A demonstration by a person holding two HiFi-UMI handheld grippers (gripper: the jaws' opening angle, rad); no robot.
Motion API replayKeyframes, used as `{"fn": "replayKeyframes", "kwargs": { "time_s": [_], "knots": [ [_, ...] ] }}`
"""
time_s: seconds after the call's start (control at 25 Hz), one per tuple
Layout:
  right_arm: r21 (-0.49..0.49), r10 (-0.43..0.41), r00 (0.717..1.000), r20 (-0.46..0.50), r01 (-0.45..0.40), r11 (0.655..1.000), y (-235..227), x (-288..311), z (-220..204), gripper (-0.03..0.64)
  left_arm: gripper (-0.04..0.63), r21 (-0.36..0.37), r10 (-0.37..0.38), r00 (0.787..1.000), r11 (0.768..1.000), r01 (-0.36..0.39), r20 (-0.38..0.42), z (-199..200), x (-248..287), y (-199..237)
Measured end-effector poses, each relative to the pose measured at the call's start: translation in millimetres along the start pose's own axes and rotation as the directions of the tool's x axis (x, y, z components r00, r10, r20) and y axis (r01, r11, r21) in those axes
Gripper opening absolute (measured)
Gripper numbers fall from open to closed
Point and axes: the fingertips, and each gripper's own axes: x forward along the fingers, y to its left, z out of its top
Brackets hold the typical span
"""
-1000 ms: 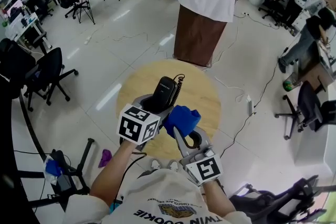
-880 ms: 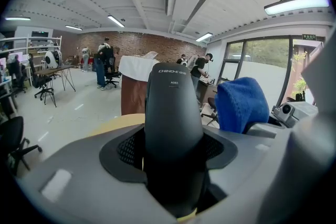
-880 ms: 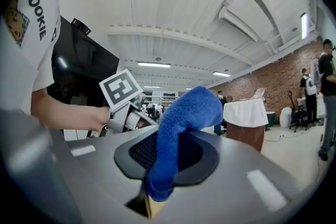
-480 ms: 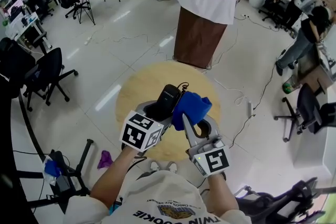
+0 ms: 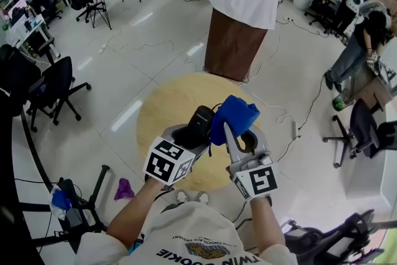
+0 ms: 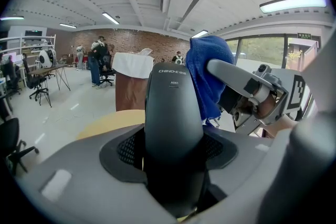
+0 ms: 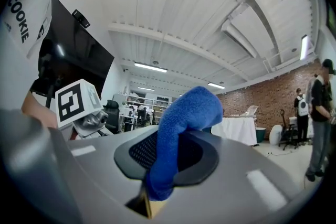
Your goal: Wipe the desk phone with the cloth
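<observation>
Danger here, I judged: the glossy black phone handset (image 5: 200, 120) could twist or slip out of the left claw (image 5: 188, 135) under a hard wipe, and the blue cloth (image 5: 234, 116) could drag free of the right claw (image 5: 239, 133), which pinched only one end. The left claw was clamped round the handset at frame centre, above the round tabletop (image 5: 162, 102). The cloth bulged just right of it, seemingly touching its side.

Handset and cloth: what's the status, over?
Left gripper shut on black handset. Right gripper shut on blue cloth. Cloth beside handset's top, contact unclear. Nothing between them.
</observation>
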Motion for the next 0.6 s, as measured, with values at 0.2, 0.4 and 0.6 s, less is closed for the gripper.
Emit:
{"fn": "replayKeyframes", "kwargs": {
  "time_s": [0.2, 0.4, 0.6],
  "knots": [
    [-0.004, -0.020, 1.000, 0.009, 0.020, 1.000, -12.3, 0.5, 9.4, 0.060, 0.267, 0.009, -0.010, 1.000, 1.000, 0.010, -0.007, -2.9, 0.2, -6.4],
    [-0.022, -0.015, 1.000, 0.017, 0.015, 1.000, -20.3, 6.3, 24.5, 0.060, 0.267, 0.022, -0.019, 1.000, 1.000, 0.019, -0.014, -5.0, 0.9, -11.3],
    [-0.081, 0.010, 1.000, -0.020, -0.012, 0.997, -34.4, 21.1, 29.7, 0.060, 0.267, 0.046, -0.028, 0.999, 0.999, 0.029, -0.021, -4.2, 4.1, -20.2]
  ]
}}
